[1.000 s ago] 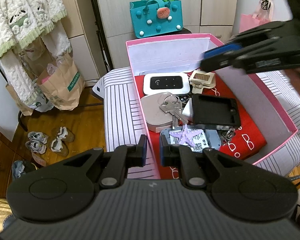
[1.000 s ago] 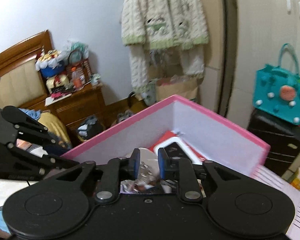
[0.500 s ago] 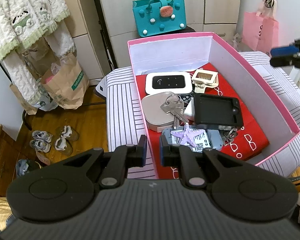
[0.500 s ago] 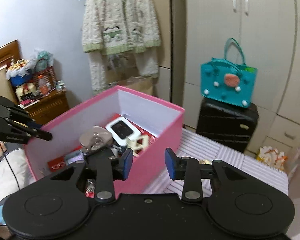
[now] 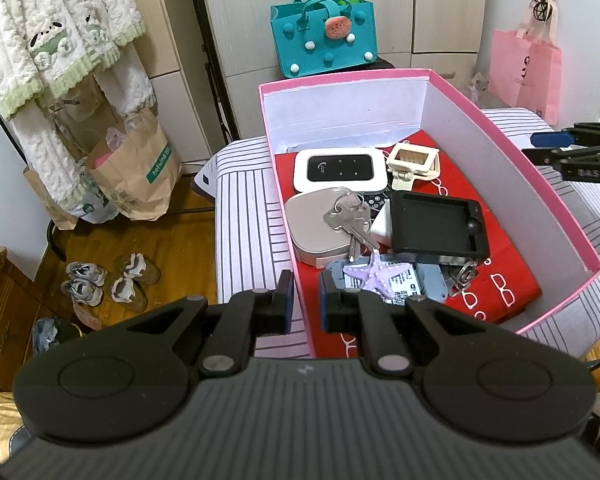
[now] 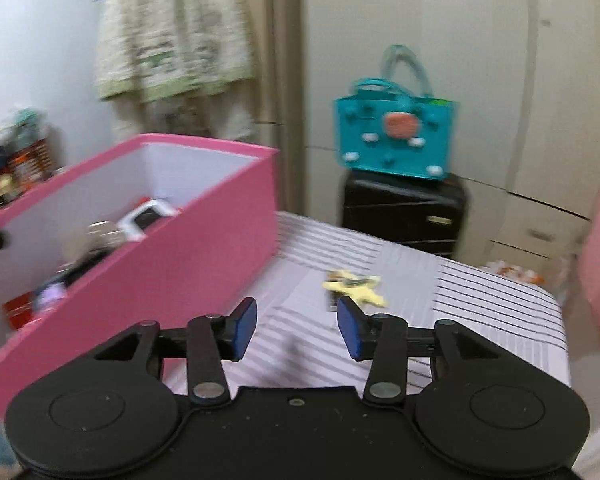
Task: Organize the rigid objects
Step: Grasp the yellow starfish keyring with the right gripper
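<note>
right wrist: right claw (image 6: 297,330) opening, tilted toward yellow star (image 6: 356,287).

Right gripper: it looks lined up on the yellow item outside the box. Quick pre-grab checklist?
1. Right gripper jaws apart, nothing between: ok; they have just been opening.
2. Yellow item free on the striped cover, ahead of the fingertips: ok.
3. Item's shape and grip axis: cannot tell, blurred.
4. Left gripper shut on the pink box wall: ok.
5. Space left in box: ok.

Striped bedcover (image 6: 480,300) right of pink box (image 6: 172,264) lies open (one yellow star-shaped item (image 6: 356,286) there); box floor crowded.
</note>
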### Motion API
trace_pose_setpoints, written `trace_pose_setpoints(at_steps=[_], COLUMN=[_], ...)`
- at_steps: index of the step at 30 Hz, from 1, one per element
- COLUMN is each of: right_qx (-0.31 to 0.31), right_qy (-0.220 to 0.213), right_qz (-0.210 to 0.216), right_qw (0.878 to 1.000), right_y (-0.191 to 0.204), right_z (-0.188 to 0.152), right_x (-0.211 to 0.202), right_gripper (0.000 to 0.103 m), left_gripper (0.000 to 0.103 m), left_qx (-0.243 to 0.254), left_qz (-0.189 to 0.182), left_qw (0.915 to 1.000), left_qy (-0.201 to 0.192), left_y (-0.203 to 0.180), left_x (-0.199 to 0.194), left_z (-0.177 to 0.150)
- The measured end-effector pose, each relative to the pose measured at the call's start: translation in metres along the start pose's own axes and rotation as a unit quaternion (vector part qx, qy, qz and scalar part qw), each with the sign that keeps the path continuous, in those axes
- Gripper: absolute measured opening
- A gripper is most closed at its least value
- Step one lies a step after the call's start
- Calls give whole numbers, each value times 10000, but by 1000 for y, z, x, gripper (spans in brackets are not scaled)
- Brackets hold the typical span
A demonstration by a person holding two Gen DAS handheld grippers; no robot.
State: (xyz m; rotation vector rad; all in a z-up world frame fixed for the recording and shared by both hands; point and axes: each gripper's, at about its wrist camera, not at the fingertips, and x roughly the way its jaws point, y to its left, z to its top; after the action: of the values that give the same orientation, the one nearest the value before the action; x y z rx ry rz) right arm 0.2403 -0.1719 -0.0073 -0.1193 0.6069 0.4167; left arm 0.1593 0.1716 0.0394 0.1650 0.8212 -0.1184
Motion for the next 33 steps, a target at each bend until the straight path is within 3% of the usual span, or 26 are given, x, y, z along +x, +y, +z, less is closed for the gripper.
trace_pose_setpoints(at_steps=[4, 12, 16, 18, 20, 21, 27, 28, 30, 33], right_qx=[182, 186, 665, 881, 960, 1003, 800, 688, 321, 375], right_qy=[73, 5, -58, -36, 57, 59, 41, 64, 47, 61], right_qz=[-11, -18, 0, 6, 67, 114, -29, -102, -248, -254], right_qw=[9998, 9998, 9978, 9961, 9953, 9949, 9968, 9976, 9992, 9990], right_y=[-9, -26, -42, -50, -53, -54, -46, -44, -36, -37], right_z=[-7, 0, 8, 11, 13, 12, 7, 6, 4, 5], right_x=[18, 55, 74, 84, 93, 96, 98, 97, 97, 97], right_gripper=[59, 66, 66, 63, 37, 36, 39, 44, 45, 46], left_gripper=[11, 11, 11, 11, 11, 11, 11, 11, 11, 11], left_qx=[11, 41, 2, -18, -25, -17, -21, -20, -10, 17], left_qz=[66, 48, 7, -17, -31, -33, -60, -56, -74, -50], left_qw=[9999, 9999, 9999, 9999, 9999, 9999, 9999, 9999, 9999, 9999], left_qy=[-75, -92, -115, -121, -124, -125, -131, -133, -135, -137], left_y=[-2, -1, -1, 0, 1, 1, 1, 1, 1, 1], left_x=[3, 5, 7, 6, 6, 6, 6, 6, 6, 7], left_z=[0, 0, 0, -1, -1, -1, -1, -1, -1, -1])
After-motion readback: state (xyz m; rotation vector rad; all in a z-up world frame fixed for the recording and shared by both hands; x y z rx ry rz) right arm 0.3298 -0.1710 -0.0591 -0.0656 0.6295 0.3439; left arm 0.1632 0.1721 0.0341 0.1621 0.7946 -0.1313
